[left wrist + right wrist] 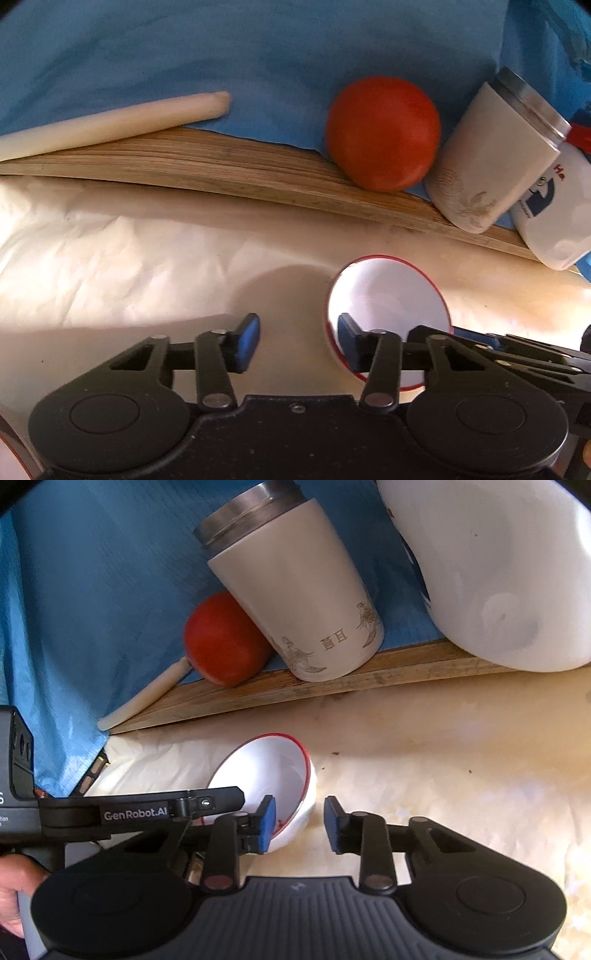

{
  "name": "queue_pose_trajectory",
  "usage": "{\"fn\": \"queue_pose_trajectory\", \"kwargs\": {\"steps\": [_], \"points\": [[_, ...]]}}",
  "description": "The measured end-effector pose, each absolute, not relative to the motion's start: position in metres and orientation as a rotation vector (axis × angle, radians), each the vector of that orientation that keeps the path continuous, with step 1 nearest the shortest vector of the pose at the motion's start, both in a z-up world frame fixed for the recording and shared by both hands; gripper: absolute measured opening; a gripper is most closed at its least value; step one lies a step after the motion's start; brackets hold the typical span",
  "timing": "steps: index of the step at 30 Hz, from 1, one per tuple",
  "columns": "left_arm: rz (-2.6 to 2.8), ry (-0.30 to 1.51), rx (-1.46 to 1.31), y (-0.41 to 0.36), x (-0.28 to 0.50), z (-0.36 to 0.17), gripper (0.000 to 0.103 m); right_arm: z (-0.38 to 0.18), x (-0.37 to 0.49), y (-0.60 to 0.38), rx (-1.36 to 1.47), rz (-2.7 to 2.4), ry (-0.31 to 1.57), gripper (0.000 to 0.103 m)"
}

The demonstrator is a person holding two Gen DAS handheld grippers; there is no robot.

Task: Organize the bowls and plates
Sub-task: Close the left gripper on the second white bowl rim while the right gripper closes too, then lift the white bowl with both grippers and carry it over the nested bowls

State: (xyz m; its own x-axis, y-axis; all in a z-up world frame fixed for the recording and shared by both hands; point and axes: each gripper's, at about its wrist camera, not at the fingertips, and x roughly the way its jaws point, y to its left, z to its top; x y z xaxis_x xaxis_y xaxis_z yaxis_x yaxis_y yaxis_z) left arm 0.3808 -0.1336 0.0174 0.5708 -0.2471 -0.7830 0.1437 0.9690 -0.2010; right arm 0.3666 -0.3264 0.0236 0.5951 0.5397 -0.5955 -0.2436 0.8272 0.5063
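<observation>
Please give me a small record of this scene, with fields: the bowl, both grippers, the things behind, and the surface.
bowl: white bowl with red rim, upright on the pale cloth
left gripper: open, one finger over the bowl's rim
right gripper: open, left finger at the bowl's side
behind: red ball, beige tumbler with metal top, white jar, cream stick
support: wooden board on blue cloth

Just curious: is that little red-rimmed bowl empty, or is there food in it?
Empty. The bowl shows a bare white inside in both views, with nothing in it.
</observation>
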Motion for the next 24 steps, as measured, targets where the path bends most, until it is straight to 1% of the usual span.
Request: {"fn": "queue_pose_trajectory", "kwargs": {"steps": [1, 3, 7, 9, 17, 24], "points": [[-0.241, 0.939, -0.117, -0.134, 0.381, 0.018, 0.04, 0.024, 0.366, -0.326, 0.401, 0.474, 0.816, 0.027], [-0.257, 0.943, -0.116, -0.136, 0.381, 0.018, 0.032, 0.025, 0.366, -0.326, 0.404, 0.471, 0.812, 0.026], [-0.28, 0.946, -0.123, -0.139, 0.379, 0.021, 0.022, 0.025, 0.364, -0.326, 0.413, 0.469, 0.808, 0.023], [-0.294, 0.949, -0.123, -0.139, 0.378, 0.021, 0.014, 0.025, 0.364, -0.326, 0.419, 0.469, 0.806, 0.022], [-0.286, 0.951, -0.143, -0.142, 0.372, 0.023, 0.011, 0.024, 0.362, -0.334, 0.466, 0.459, 0.805, 0.015], [-0.274, 0.901, -0.162, -0.132, 0.36, 0.034, 0.008, 0.032, 0.356, -0.34, 0.498, 0.476, 0.785, 0.014]]}}
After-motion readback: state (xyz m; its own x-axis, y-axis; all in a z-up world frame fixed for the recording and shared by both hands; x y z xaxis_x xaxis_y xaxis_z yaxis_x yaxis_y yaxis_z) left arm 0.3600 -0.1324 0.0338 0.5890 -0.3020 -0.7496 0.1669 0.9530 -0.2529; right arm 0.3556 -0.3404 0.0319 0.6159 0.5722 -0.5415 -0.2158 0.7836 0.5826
